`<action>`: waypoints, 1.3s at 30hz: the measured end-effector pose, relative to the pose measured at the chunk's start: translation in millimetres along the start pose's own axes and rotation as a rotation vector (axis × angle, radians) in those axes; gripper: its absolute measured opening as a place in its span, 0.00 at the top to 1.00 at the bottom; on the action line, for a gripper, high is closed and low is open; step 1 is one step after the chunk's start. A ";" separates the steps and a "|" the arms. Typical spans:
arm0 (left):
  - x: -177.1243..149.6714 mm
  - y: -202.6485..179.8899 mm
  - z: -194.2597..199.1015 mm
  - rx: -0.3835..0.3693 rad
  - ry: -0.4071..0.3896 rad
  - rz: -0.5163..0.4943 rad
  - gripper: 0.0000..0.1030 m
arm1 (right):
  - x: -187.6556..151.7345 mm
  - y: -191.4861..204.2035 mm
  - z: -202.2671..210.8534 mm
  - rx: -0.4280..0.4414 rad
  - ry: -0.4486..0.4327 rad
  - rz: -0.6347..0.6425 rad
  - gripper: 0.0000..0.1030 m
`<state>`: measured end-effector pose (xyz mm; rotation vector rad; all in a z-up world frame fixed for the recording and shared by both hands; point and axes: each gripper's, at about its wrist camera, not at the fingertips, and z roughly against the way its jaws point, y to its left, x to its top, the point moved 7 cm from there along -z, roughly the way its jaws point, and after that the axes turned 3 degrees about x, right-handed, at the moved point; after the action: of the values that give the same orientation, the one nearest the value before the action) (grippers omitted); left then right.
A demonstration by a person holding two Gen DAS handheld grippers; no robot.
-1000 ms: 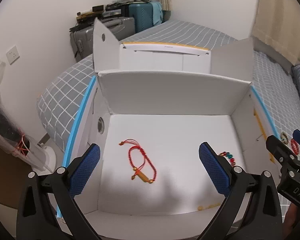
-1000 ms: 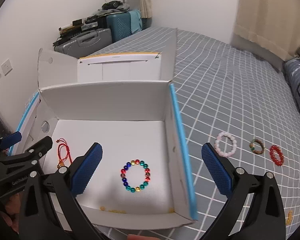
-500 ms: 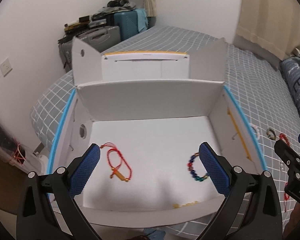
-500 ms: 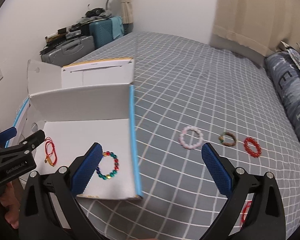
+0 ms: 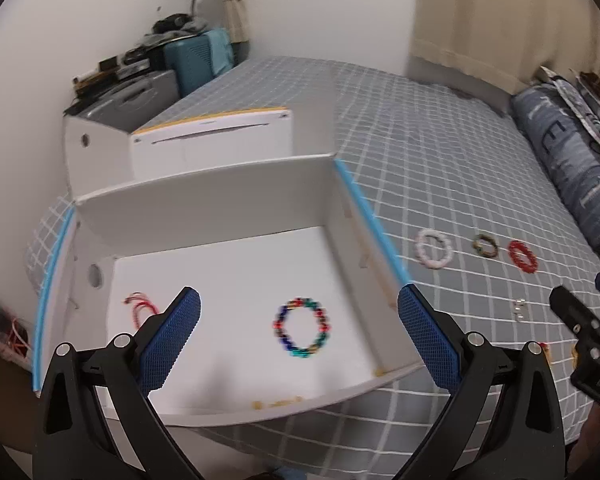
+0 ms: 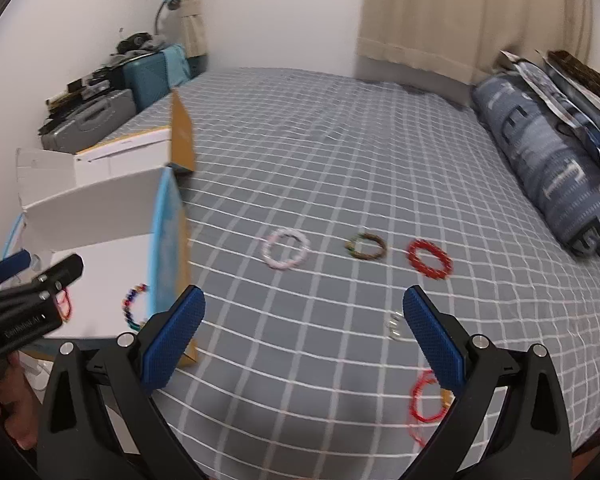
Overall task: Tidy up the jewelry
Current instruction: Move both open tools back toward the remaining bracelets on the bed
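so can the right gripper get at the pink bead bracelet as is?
Probably yes. The right gripper is open and empty, and the pink bead bracelet lies flat on the bedspread ahead of it, apart from the box wall and the brown bracelet.

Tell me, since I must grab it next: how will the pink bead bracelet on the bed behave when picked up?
The pink bead bracelet looks like separate round beads on a cord, so it will probably sag, not stay a stiff ring. It seems light. It lies flat on the soft checked bedspread, so pads may press into the fabric, and smooth beads might slip.
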<state>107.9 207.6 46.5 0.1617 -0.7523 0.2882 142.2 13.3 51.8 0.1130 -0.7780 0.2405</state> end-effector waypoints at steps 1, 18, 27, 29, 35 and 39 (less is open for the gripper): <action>-0.3 -9.5 1.5 -0.009 -0.003 -0.012 0.06 | -3.7 -8.7 1.8 -0.009 0.003 -0.006 0.07; -11.6 -126.3 12.6 -0.099 -0.009 -0.152 0.06 | -46.4 -112.1 21.3 -0.090 0.037 -0.116 0.07; 5.8 -183.4 -30.1 -0.144 0.049 -0.184 0.06 | -68.9 -144.1 3.9 -0.118 0.085 -0.139 0.07; 8.0 -191.6 -40.8 -0.154 0.058 -0.190 0.06 | -76.3 -152.7 -3.8 -0.126 0.103 -0.144 0.07; 13.8 -216.5 -91.2 -0.185 0.117 -0.213 0.06 | -93.6 -171.4 -24.4 -0.130 0.142 -0.162 0.07; 13.6 -219.5 -129.2 -0.160 0.146 -0.199 0.06 | -105.9 -173.6 -40.3 -0.128 0.171 -0.146 0.08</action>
<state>270.1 34.1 -46.3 0.0626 -0.6061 0.0497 141.3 -165.2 -53.7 0.0275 -0.6104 0.0602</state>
